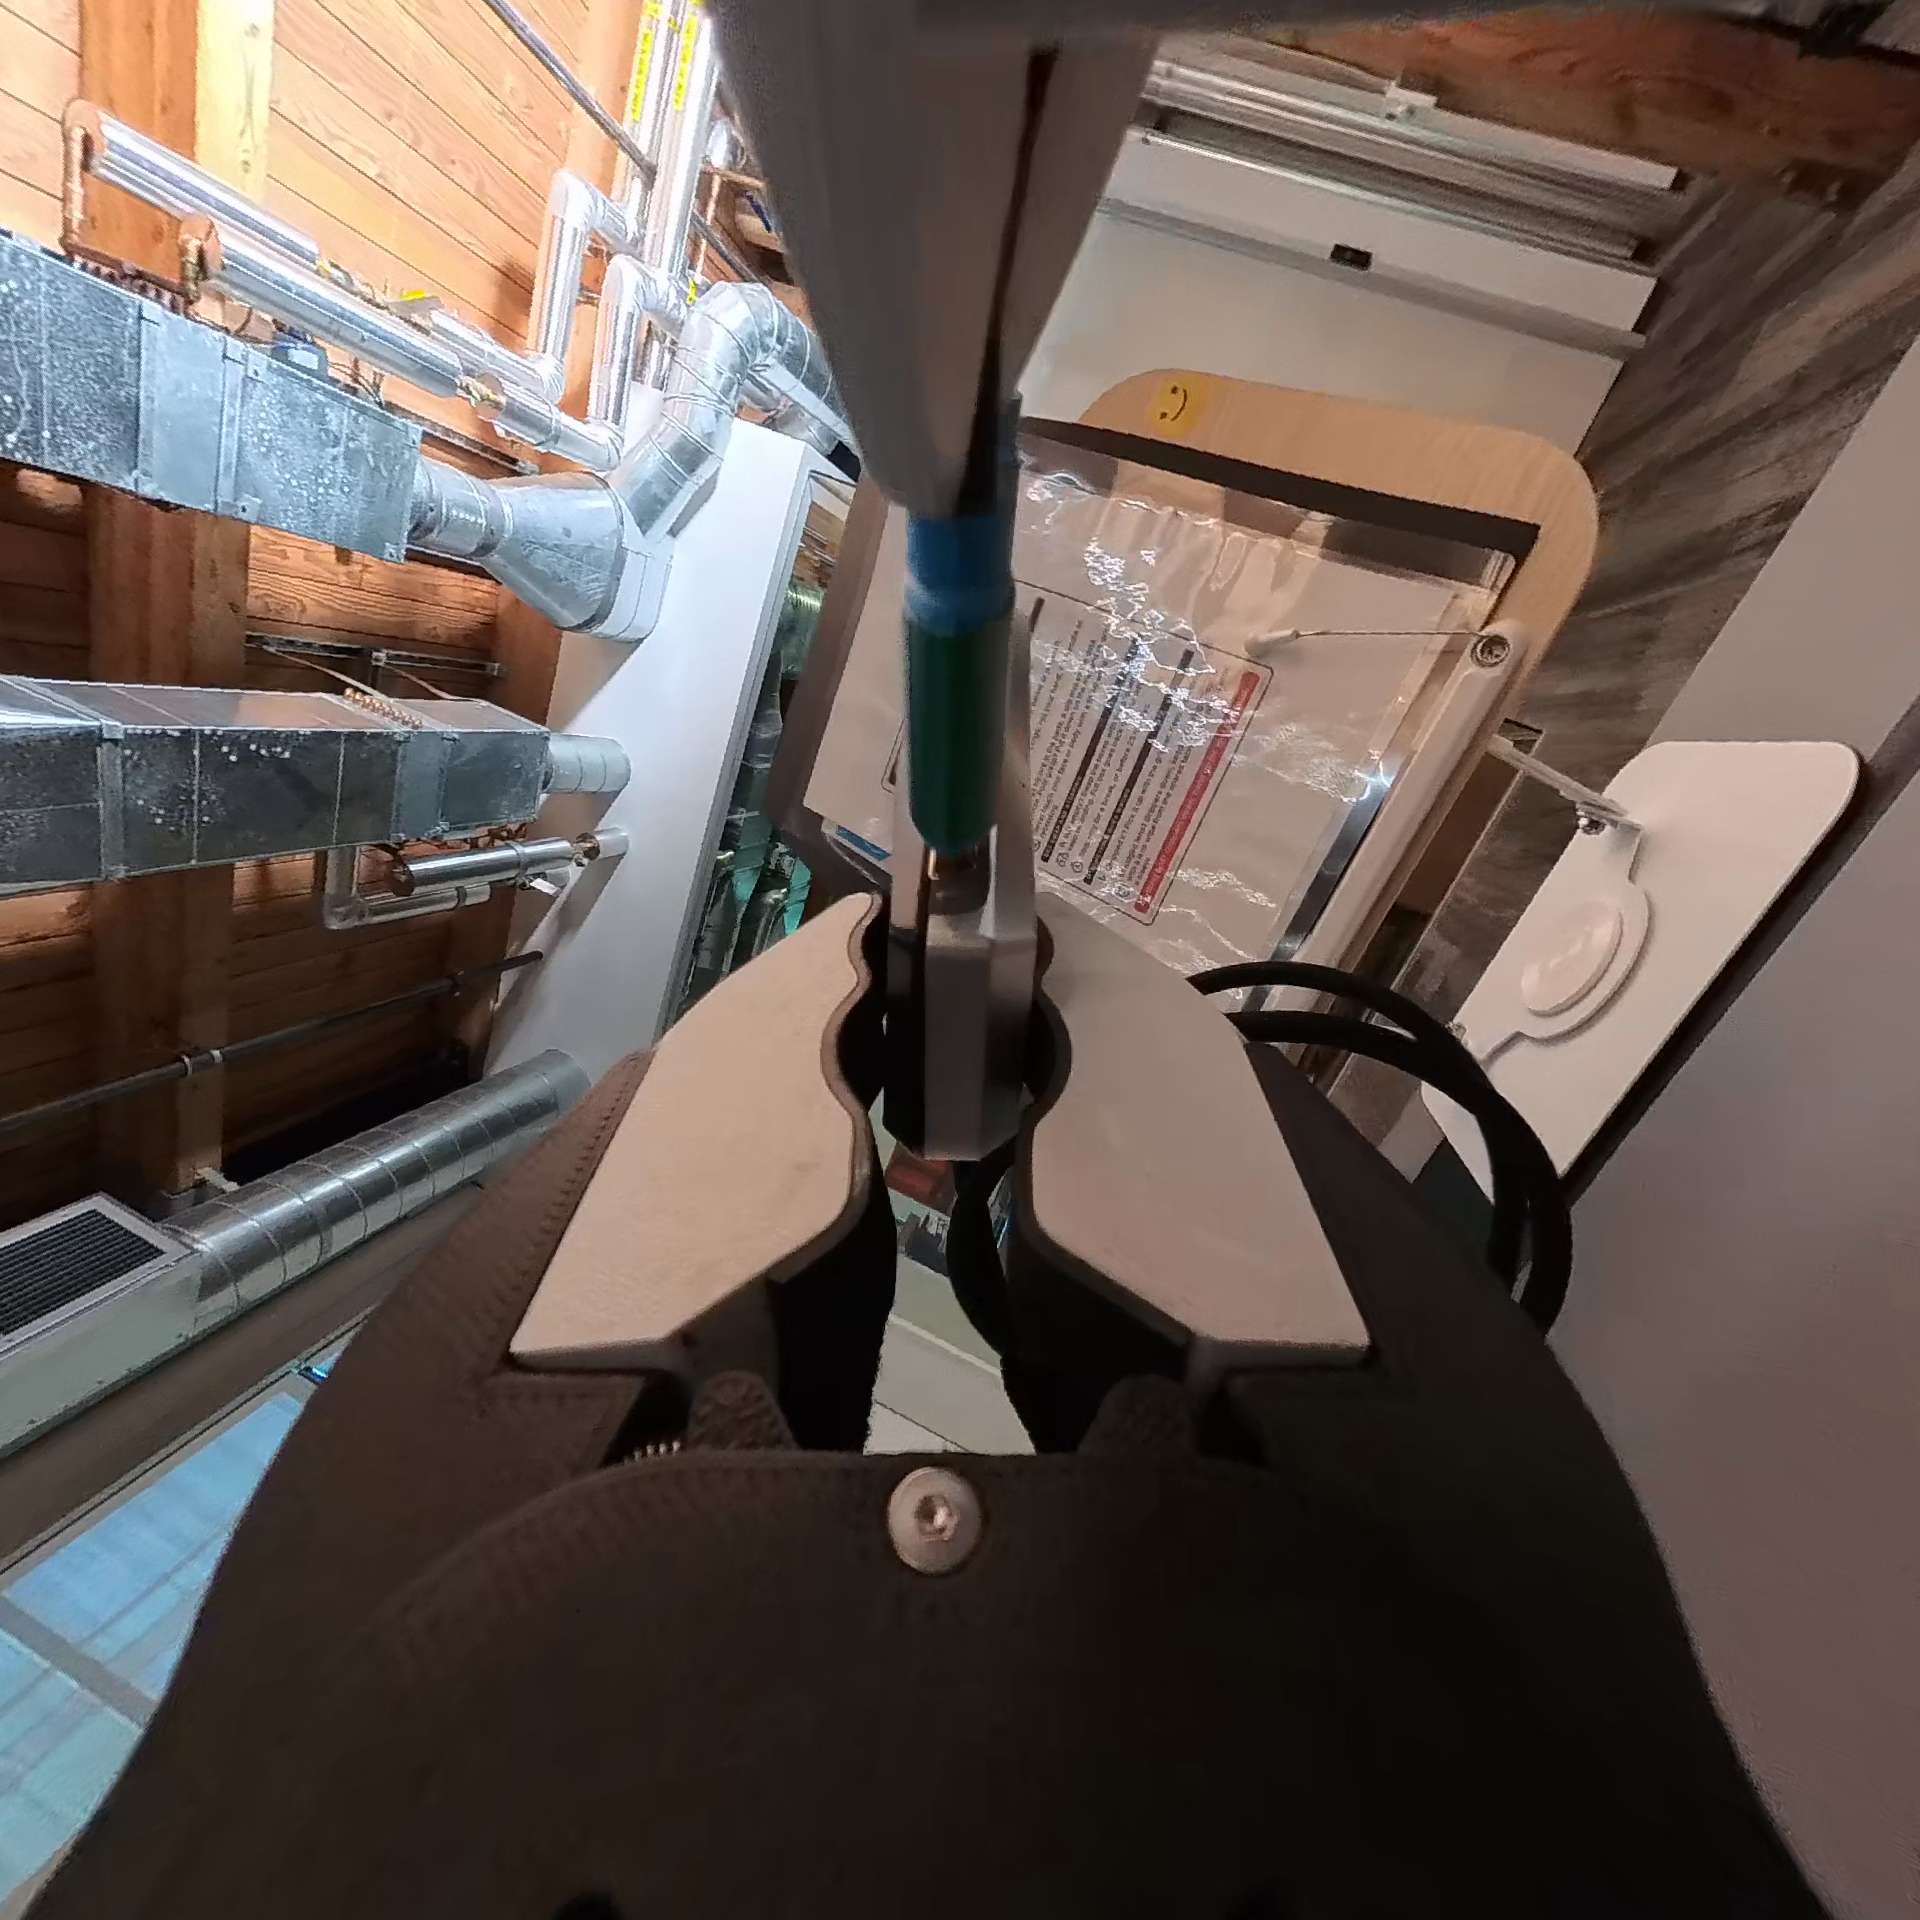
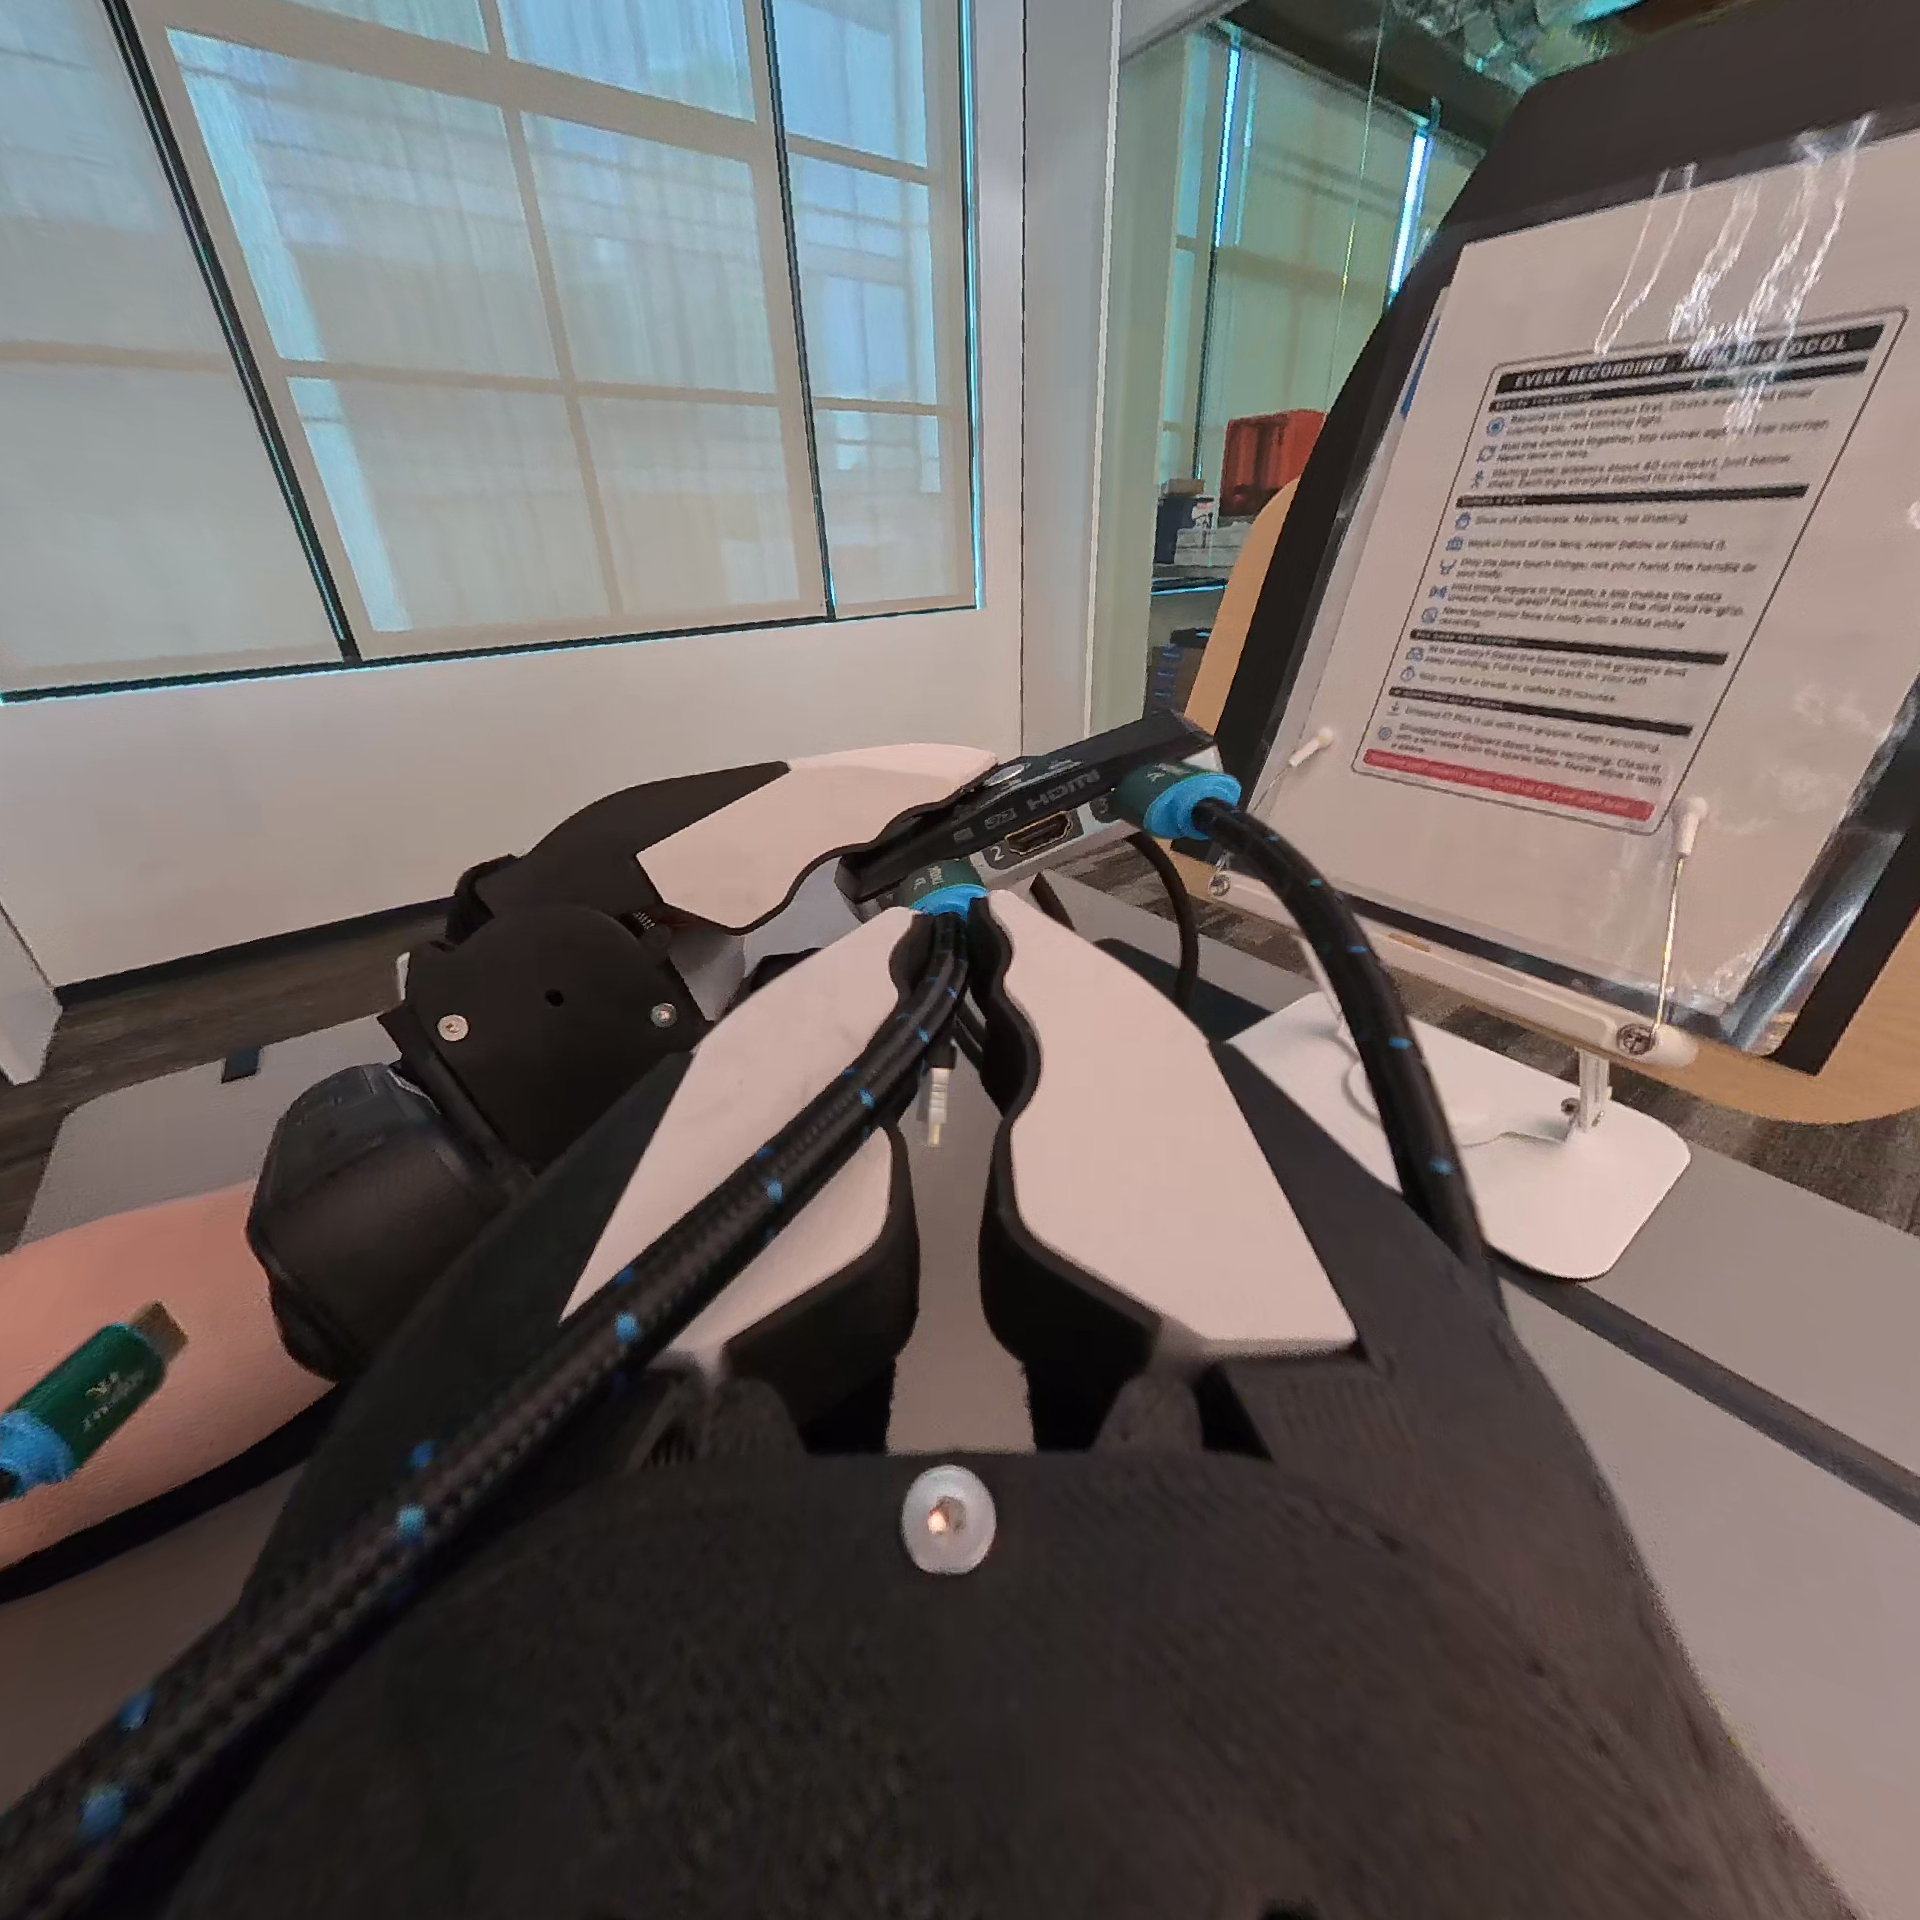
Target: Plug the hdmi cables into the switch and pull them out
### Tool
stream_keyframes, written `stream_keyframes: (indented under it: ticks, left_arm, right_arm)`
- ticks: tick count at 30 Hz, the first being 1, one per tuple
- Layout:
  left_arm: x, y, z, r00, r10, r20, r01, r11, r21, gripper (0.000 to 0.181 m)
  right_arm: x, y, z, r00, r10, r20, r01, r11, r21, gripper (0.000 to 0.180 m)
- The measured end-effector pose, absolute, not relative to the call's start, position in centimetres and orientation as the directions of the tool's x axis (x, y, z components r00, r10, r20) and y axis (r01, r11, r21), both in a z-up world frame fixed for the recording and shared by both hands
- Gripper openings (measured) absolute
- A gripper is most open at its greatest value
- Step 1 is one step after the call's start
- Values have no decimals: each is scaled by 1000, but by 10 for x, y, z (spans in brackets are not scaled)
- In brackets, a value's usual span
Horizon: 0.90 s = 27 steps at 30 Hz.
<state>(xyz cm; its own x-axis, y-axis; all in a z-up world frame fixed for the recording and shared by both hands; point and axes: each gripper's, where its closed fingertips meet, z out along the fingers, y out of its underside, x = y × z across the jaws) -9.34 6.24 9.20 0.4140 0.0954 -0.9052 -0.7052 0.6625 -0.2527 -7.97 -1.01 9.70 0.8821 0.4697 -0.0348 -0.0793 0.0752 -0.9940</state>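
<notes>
My left gripper (image 1: 956, 935) is shut on the black HDMI switch (image 1: 966, 1039), held edge-on and lifted in the air. In the right wrist view it (image 2: 873, 862) grips the switch (image 2: 1101, 764) from the left. A green plug with a blue collar (image 2: 940, 883) sits in the switch's left port. My right gripper (image 2: 945, 935) is shut on that plug's braided cable (image 2: 727, 1226), just behind the collar. It shows from the front in the left wrist view (image 1: 977, 457). A second plug (image 2: 1184, 800) sits in the right port. The middle port (image 2: 1039, 834) is empty. A loose green plug (image 2: 104, 1382) hangs at lower left.
A laminated sheet on a stand (image 2: 1558, 582) with a white base (image 2: 1558, 1195) is close on the right. The grey table (image 2: 1766, 1455) lies below. A person's arm (image 2: 104, 1278) is at lower left. Black cable loops (image 1: 1455, 1091) hang behind the switch.
</notes>
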Motion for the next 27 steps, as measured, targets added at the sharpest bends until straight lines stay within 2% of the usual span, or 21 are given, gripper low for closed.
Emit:
stream_keyframes:
  ticks: [7,14,20,27]
  left_arm:
    - [-92,61,88,393,78,-916,-703,667,-245,20]
    - [-91,58,90,389,65,-919,-692,680,-245,21]
    - [-96,43,109,450,191,-872,-640,750,-166,22]
    - [-92,33,109,433,152,-888,-620,765,-172,22]
  right_arm:
    - [-88,-12,92,879,477,-15,-54,68,-996,7]
    - [-88,-16,97,892,442,92,31,142,-989,7]
    - [-83,-24,110,817,576,17,-75,135,-988,7]
    - [-77,-30,113,748,663,-3,-84,91,-992,7]
